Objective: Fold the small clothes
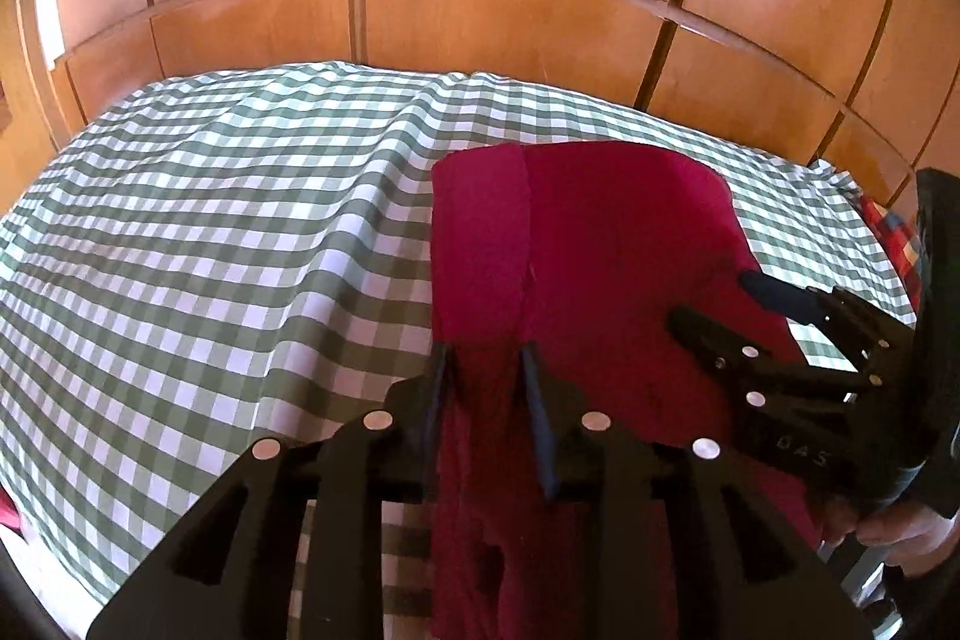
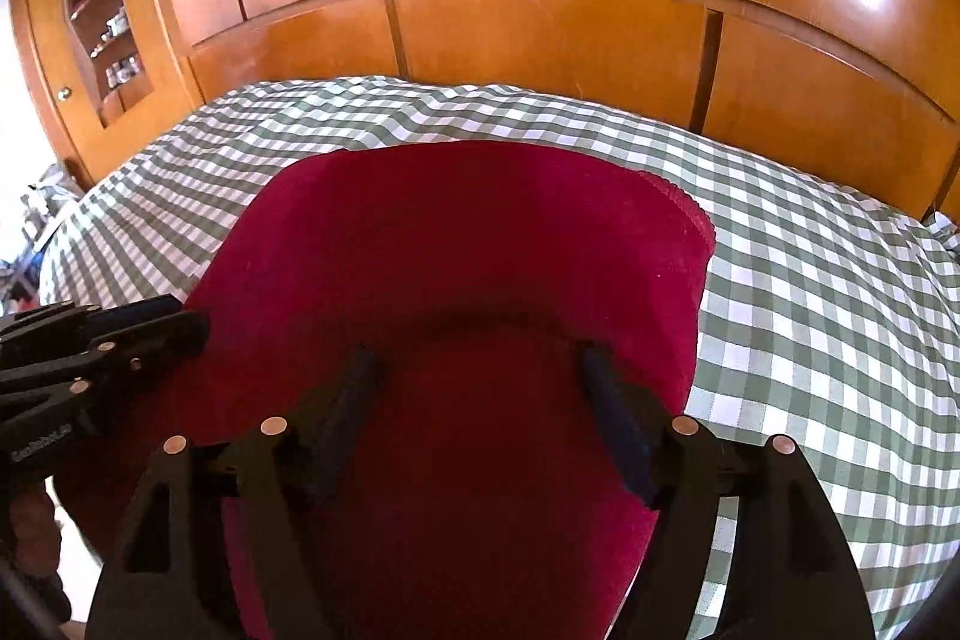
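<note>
A dark red garment (image 1: 600, 232) lies spread on the green-and-white checked bedspread (image 1: 210, 220); it fills the middle of the right wrist view (image 2: 468, 232). My left gripper (image 1: 486, 358) sits at the garment's near left part. A bunched fold of the cloth runs between its narrow jaws, and the pads press on it. From the right wrist view, that left gripper (image 2: 180, 319) shows at the cloth's left edge. My right gripper (image 2: 477, 370) stands wide open just over the garment's near part, nothing pinched. The right gripper (image 1: 714, 298) also appears in the left wrist view.
A wooden panelled wardrobe (image 1: 480, 22) rises right behind the bed. A red plaid cloth (image 1: 894, 232) lies at the bed's right edge. A corner cabinet with small items on shelves (image 2: 102, 28) stands at the far left. A hand (image 1: 900, 526) holds the right gripper's handle.
</note>
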Demonstrator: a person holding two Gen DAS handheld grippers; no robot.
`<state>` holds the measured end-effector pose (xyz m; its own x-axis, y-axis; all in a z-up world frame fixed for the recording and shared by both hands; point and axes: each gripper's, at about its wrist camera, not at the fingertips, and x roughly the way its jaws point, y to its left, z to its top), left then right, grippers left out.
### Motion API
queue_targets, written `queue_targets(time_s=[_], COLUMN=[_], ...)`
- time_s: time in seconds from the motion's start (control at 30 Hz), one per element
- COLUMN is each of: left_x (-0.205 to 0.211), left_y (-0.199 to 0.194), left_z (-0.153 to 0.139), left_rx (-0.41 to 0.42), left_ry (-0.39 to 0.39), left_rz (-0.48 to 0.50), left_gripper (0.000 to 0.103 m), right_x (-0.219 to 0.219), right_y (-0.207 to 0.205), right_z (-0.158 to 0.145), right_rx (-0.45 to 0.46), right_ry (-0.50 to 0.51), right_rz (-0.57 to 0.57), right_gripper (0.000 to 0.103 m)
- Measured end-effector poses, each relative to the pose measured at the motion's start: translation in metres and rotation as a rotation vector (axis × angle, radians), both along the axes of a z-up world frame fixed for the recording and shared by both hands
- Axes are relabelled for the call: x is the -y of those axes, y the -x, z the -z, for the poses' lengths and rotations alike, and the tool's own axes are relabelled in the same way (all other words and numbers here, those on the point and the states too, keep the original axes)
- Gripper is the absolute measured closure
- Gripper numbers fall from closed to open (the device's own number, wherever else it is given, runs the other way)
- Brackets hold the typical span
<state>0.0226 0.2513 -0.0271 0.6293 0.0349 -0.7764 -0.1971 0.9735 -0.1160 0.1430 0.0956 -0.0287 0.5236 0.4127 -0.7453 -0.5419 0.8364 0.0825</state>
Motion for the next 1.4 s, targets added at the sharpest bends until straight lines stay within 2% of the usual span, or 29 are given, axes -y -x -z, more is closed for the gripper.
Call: queue_targets(time_s=[0.07, 0.23, 0.33, 0.4, 0.5, 0.67, 0.9, 1.03, 1.13, 1.23, 1.4], left_x=[-0.002, -0.005, -0.009, -0.011, -0.014, -0.017, -0.022, -0.023, -0.024, -0.025, -0.036], left_y=[0.002, 0.009, 0.014, 0.016, 0.02, 0.023, 0.023, 0.02, 0.015, 0.011, 0.006], left_z=[-0.002, -0.009, -0.011, -0.012, -0.013, -0.014, -0.013, -0.009, -0.002, 0.008, 0.027], left_rx=[0.002, 0.025, 0.036, 0.043, 0.047, 0.056, 0.058, 0.047, 0.025, 0.003, -0.028], left_ry=[0.009, -0.003, -0.002, -0.005, -0.005, -0.004, 0.014, 0.051, 0.069, 0.087, 0.158], left_rz=[-0.006, -0.025, -0.037, -0.047, -0.049, -0.052, -0.045, -0.02, -0.011, -0.006, -0.004], left_gripper=[0.077, 0.067, 0.063, 0.057, 0.054, 0.049, 0.043, 0.041, 0.041, 0.04, 0.032], right_x=[0.001, 0.0, 0.002, 0.008, 0.018, 0.045, 0.078, 0.086, 0.087, 0.092, 0.095], right_y=[0.001, 0.003, 0.005, 0.007, 0.011, 0.014, 0.019, 0.023, 0.027, 0.026, 0.023], right_z=[0.001, -0.002, -0.008, -0.012, -0.018, -0.022, -0.015, -0.005, 0.005, 0.012, 0.012], right_rx=[0.001, 0.007, 0.001, -0.01, -0.03, -0.077, -0.203, -0.284, -0.311, -0.348, -0.37], right_ry=[0.0, 0.016, 0.024, 0.015, -0.006, -0.068, -0.184, -0.254, -0.272, -0.302, -0.326], right_rz=[0.003, 0.014, 0.016, 0.02, 0.034, 0.081, 0.128, 0.127, 0.132, 0.144, 0.124], right_gripper=[0.032, 0.031, 0.026, 0.025, 0.025, 0.025, 0.025, 0.025, 0.024, 0.02, 0.019])
